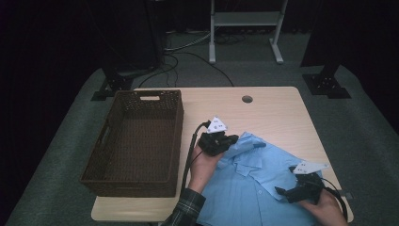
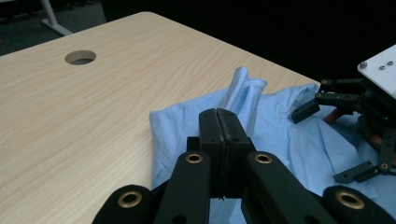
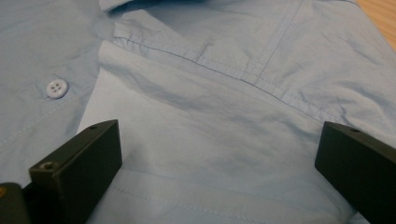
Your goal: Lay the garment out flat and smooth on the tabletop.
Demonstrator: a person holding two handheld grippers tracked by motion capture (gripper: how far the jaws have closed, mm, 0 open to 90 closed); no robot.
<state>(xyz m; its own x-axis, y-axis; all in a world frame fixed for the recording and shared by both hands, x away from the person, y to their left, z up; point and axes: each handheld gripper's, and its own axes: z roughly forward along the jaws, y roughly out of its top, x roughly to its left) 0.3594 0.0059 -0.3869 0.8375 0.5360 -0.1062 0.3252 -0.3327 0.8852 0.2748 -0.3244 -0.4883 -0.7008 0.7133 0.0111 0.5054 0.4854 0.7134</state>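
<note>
Lying spread on table (image 1: 282, 113), near edge: one light-blue shirt (image 1: 254, 183). Left hand-held gripper (image 1: 234, 139) jaws together at collar, empty; right hand-held gripper (image 1: 281, 192) jaws apart over fabric. Risk: pinching several layers, dragging shirt off edge. Count: one shirt, one brown basket (image 1: 136, 179), two grippers.

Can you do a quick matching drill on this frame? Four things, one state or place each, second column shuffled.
Column 1:
1. left gripper
2. right gripper
3. wicker basket
4. light blue shirt

Column 2:
A. empty, at the table's left side
B. jaws wide apart over cloth
C. spread flat at the table's near right
D. jaws closed together, nothing seen pinched

Pairs: 1-D, 2-B, 3-A, 4-C
</note>
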